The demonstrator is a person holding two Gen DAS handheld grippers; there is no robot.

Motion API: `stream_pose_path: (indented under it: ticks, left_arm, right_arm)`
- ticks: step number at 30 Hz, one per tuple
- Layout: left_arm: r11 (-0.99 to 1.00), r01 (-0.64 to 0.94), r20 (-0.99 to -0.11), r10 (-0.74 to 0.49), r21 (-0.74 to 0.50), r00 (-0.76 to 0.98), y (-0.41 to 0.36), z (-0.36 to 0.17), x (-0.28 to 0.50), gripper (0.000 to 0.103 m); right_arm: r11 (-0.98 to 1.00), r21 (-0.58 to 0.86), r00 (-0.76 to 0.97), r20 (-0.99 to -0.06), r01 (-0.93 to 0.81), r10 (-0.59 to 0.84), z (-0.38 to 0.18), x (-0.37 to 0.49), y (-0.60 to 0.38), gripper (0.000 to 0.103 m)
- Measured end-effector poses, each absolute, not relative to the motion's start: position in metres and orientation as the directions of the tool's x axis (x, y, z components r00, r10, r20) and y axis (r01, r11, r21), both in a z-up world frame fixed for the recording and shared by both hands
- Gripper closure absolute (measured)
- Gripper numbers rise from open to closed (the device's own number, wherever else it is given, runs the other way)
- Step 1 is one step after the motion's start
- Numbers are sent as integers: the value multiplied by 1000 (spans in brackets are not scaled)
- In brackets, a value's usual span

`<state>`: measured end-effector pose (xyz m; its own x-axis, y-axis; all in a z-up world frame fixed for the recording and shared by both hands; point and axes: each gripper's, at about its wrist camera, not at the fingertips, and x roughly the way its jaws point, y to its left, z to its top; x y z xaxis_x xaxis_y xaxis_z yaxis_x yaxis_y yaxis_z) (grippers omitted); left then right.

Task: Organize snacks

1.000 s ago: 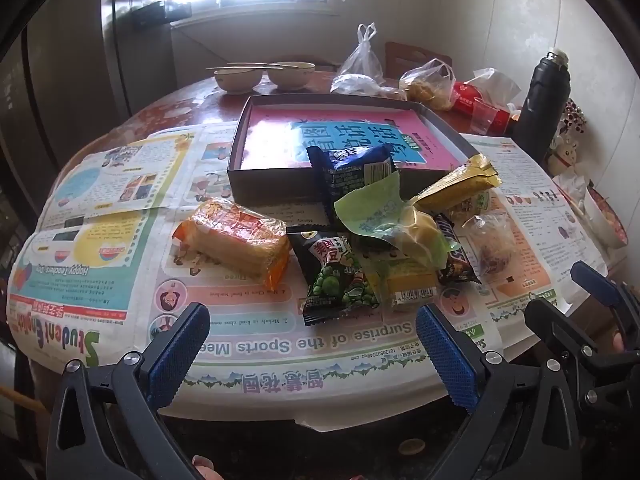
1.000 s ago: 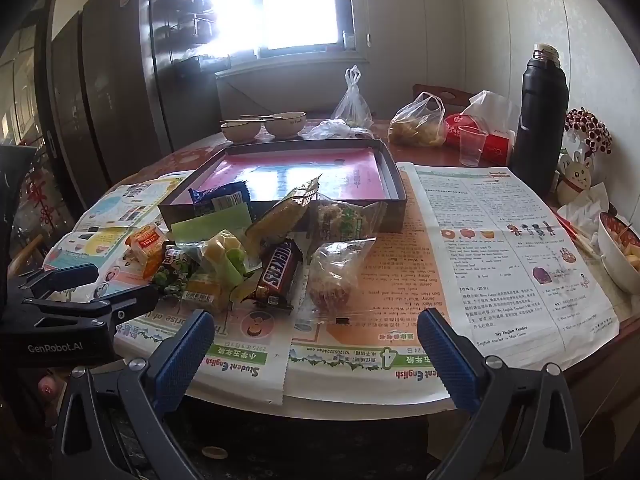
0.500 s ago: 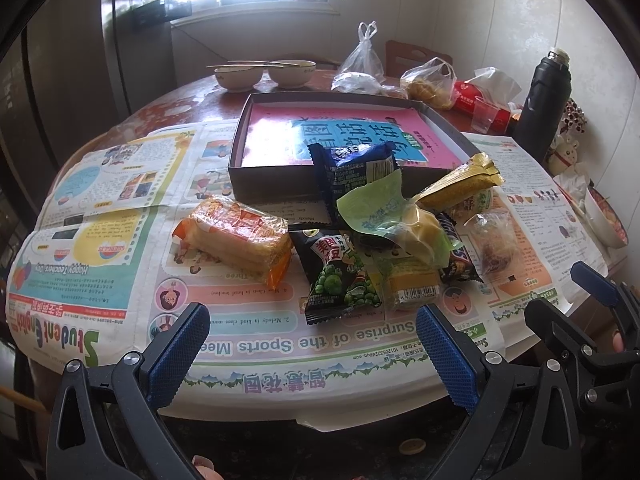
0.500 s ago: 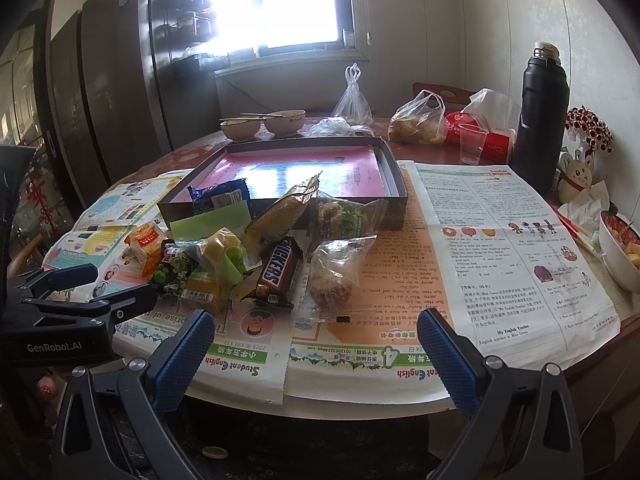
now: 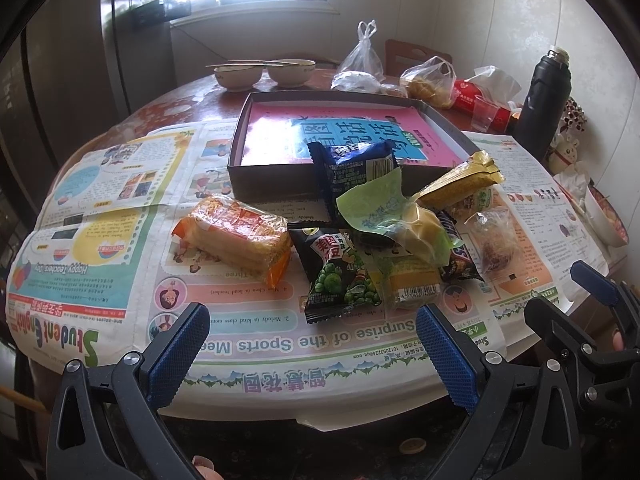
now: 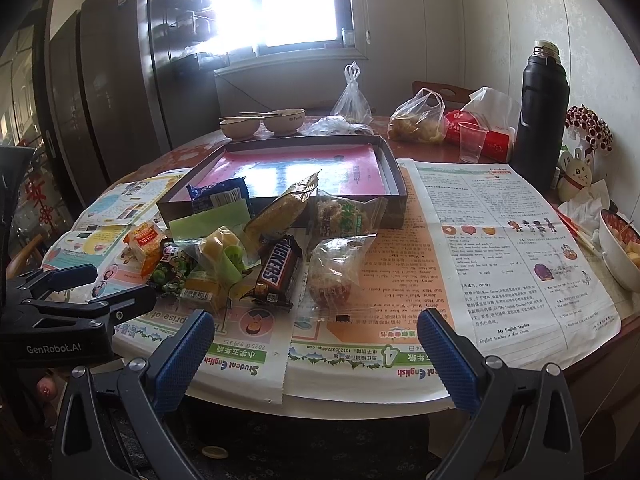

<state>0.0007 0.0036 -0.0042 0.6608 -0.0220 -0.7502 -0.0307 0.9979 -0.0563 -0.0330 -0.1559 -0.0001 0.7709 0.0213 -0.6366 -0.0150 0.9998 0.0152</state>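
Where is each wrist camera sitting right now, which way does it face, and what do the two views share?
Left wrist: rides the left gripper at the near table edge, facing the orange cake pack and green pea bag; own open blue-padded fingers show, with the right gripper at right.
Right wrist: rides the right gripper, further right, facing the Snickers bar and newspaper; left gripper shows at left.
Shared: snack pile, shallow box, black flask.

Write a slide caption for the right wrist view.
Open right gripper faces a snack pile on newspaper, before an empty shallow box.
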Motion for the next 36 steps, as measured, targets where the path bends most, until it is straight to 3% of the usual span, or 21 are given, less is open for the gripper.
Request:
stream_pose_path:
  ticks: [36]
  left_arm:
    - [990,-99,-750,-6,-95,661,31,-7,12,0]
  right_arm:
    - [999,44,752,-659,2,28,-5,-13,-161,1]
